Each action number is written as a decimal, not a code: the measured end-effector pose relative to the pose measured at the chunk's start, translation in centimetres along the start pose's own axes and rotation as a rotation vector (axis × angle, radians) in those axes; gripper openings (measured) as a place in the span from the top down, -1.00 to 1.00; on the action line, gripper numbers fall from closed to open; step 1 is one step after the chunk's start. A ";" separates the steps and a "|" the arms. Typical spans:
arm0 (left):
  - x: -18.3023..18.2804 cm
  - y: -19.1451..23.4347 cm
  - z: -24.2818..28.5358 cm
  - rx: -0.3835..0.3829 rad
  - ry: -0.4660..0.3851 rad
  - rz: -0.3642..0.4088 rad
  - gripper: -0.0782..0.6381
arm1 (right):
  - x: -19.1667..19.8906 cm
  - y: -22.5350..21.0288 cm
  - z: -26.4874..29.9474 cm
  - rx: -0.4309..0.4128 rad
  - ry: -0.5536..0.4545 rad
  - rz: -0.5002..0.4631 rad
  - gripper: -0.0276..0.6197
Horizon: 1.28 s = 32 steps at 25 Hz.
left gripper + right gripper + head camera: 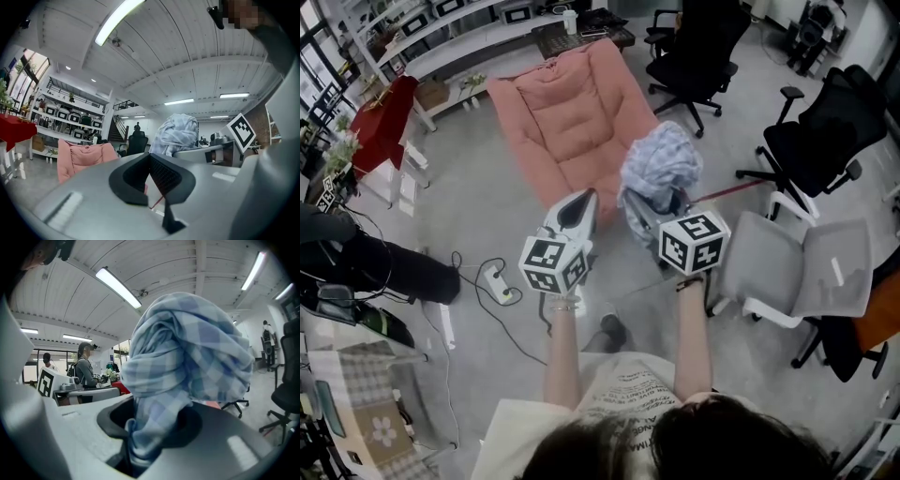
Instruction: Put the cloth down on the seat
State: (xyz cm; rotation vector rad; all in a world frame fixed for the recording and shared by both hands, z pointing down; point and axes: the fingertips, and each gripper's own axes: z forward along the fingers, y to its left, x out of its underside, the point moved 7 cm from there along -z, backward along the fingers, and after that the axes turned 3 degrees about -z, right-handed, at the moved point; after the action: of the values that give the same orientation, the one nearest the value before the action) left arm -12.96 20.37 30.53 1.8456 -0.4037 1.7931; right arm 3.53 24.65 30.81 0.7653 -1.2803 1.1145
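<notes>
We clench the right gripper's (643,212) jaws on a bunched blue-checked cloth (662,161); the left gripper's (578,208) jaws meet, empty.

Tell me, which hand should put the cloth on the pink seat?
Right: the right gripper clamps the bunched blue checked cloth near the pink padded seat; the left gripper holds nothing.

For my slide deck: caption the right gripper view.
Right tongs pinch a bunched blue checked cloth, held aloft.
</notes>
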 end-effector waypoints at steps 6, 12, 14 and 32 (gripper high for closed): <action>-0.7 2.0 2.2 -0.005 0.010 0.007 0.81 | -0.5 -1.9 2.9 -0.011 0.006 0.033 0.47; -1.5 4.8 3.1 -0.029 0.018 0.006 0.81 | -1.6 -2.3 6.5 -0.040 0.020 0.007 0.47; -1.7 5.9 3.4 -0.029 0.026 -0.003 0.81 | -2.1 -2.2 7.8 -0.050 0.025 -0.004 0.47; -1.4 11.6 7.1 -0.071 0.042 -0.021 0.81 | -2.3 -5.2 14.3 -0.070 0.054 -0.006 0.47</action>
State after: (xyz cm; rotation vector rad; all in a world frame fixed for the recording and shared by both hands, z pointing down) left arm -13.66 6.72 31.21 1.7543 -0.4256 1.7777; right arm 3.64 9.26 31.74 0.6823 -1.2640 1.0728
